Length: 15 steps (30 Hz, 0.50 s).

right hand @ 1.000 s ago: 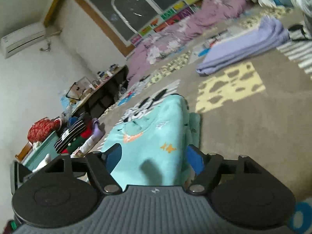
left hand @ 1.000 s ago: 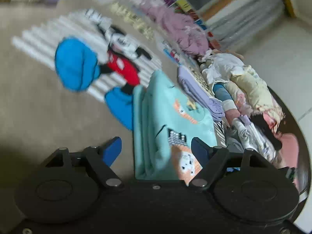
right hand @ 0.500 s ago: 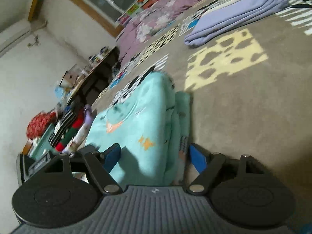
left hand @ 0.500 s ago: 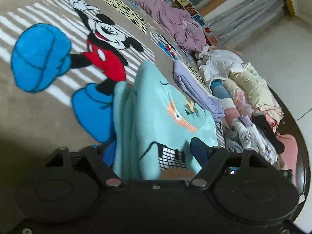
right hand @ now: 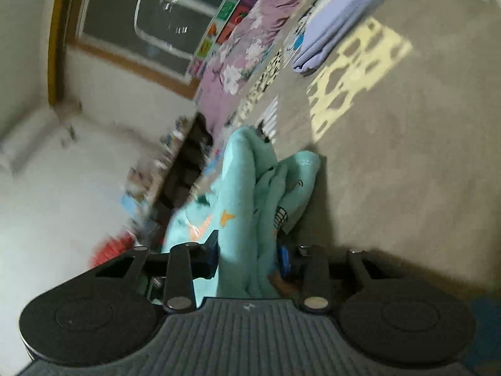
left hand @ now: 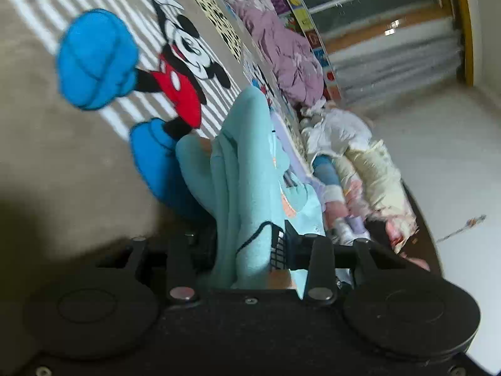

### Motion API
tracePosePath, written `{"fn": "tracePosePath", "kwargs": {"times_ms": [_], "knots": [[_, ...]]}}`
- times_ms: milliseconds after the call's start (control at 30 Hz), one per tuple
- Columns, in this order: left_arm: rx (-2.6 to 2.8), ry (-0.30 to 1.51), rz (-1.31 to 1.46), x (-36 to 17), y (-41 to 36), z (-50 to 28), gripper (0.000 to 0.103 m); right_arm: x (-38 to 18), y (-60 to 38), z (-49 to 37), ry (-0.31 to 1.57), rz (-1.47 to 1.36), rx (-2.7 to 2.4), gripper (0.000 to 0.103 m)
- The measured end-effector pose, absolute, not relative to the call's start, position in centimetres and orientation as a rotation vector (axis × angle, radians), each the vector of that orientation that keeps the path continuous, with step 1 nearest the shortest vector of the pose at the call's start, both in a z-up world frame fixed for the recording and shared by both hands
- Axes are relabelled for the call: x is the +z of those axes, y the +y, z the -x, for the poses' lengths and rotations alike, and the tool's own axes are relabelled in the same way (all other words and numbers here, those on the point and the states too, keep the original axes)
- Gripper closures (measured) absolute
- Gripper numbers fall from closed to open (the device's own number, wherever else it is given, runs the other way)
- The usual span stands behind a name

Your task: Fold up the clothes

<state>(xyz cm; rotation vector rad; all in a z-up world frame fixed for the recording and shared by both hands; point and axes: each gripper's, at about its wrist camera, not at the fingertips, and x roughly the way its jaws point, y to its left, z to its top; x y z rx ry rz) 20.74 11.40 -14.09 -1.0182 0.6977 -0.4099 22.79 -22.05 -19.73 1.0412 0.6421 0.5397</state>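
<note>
1. Garment: one pale turquoise fleece top with orange lettering and a black grid print (left hand: 247, 188), already folded into several layers, bunched and lifted partly off the floor. It hangs between the two tools, one end in each.
2. Left gripper (left hand: 250, 250): black two-finger tongs, whose jaws have just been closing; they now pinch the stacked layers at one end of the top. Held so, I judge, to keep the folds from slipping apart.
3. Right gripper (right hand: 247, 255): a matching tool with blue pads, jaws likewise just closed, clamped on the opposite end of the same bundle. The paired grip looks meant for carrying or laying the piece whole.
4. Floor: beige carpet with a cartoon mouse in red shorts and blue gloves (left hand: 175, 72), directly beneath the garment.
5. Folded lavender cloth (right hand: 341, 22): lying flat on the carpet, well apart; probably finished work.
6. Heap of unfolded pale clothing (left hand: 360, 163): beside the carpet, apparently awaiting folding.
</note>
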Motion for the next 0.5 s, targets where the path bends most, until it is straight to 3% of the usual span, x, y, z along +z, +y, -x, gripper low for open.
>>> {"fn": "tracePosePath", "kwargs": {"times_ms": [267, 500], "knots": [[-0.299, 0.509, 1.084, -9.4, 19.9, -13.3, 0.066, -16.2, -15.3, -22.5, 0.657, -1.063, 0.694, 0.069], [-0.085, 0.274, 1.166, -6.0, 30.0, -5.0, 0.066, -11.0, -2.5, -25.0, 0.723, -0.928, 0.969, 0.069]]}}
